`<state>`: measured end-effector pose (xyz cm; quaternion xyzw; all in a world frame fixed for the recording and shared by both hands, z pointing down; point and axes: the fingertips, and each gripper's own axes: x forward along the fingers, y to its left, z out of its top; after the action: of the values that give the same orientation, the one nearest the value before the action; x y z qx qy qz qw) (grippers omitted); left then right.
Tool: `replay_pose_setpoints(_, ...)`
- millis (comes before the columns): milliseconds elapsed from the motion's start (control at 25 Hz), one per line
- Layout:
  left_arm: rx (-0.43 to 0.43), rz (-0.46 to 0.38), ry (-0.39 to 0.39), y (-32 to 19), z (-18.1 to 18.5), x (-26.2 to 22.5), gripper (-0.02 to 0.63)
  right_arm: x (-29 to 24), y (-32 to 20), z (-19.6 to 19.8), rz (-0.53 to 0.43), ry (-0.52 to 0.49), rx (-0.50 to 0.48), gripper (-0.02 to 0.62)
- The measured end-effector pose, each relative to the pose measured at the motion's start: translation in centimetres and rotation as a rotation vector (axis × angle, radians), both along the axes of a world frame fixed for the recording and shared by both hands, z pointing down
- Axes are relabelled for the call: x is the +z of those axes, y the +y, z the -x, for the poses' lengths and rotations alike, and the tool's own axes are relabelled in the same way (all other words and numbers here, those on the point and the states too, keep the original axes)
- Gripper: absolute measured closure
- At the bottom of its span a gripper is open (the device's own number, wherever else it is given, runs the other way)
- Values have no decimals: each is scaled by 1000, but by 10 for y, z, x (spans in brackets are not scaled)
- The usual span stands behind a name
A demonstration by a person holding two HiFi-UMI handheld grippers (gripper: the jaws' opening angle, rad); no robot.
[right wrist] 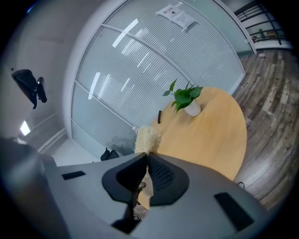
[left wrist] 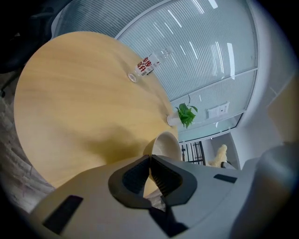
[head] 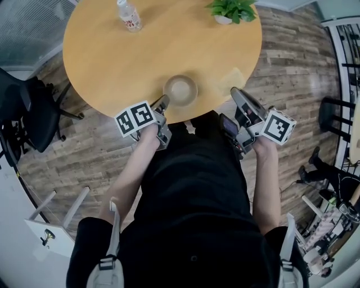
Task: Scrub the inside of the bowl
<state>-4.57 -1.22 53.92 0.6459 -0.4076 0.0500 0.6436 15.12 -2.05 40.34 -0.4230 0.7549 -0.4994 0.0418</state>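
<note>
A beige bowl (head: pixel 180 90) stands upright near the front edge of the round wooden table (head: pixel 112 62). My left gripper (head: pixel 163 101) is just left of the bowl at the table edge, shut with nothing between its jaws. In the left gripper view the bowl (left wrist: pixel 167 144) sits just beyond the closed tips of my left gripper (left wrist: pixel 150 158). My right gripper (head: pixel 234 91) is to the right of the bowl. A pale yellow scrub pad (head: pixel 233 77) sticks out beyond its tips. In the right gripper view the fluffy pad (right wrist: pixel 146 137) juts from the shut jaws of my right gripper (right wrist: pixel 145 154).
A clear water bottle (head: pixel 129 15) with a red label and a small potted plant (head: pixel 232 10) stand at the table's far side. A black office chair (head: pixel 28 107) is at the left, and a white stand (head: pixel 50 225) is on the floor near my left leg.
</note>
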Motion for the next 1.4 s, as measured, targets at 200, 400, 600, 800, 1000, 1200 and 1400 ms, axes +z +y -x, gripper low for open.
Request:
replay_pose_setpoints(200,7,36,-17,4,-4,14,586,-1,6,-16,11,19,34,571)
replay_pose_setpoints(400,12,46,-35,4,-7,24,581,-3,10,-28,1,41,53,571)
replay_pose_setpoints(600,16,56,-58,3,-3,34,581,0,11,-30,6,43,51,571)
replay_pose_setpoints(800,15,52,-52,3,-1,32,571,0,12,-30,4,49,50,571)
replay_pose_setpoints(1000,13,36,-41,4,1,28,569,-2,11,-29,-7,54,43,571)
replay_pose_setpoints(1200,-1,18,-15,3,2,23,498,-11,6,-24,-43,53,17,571)
replay_pose_setpoints(1400,-25,9,-16,5,8,22,472,-14,2,-13,-76,70,-44,571)
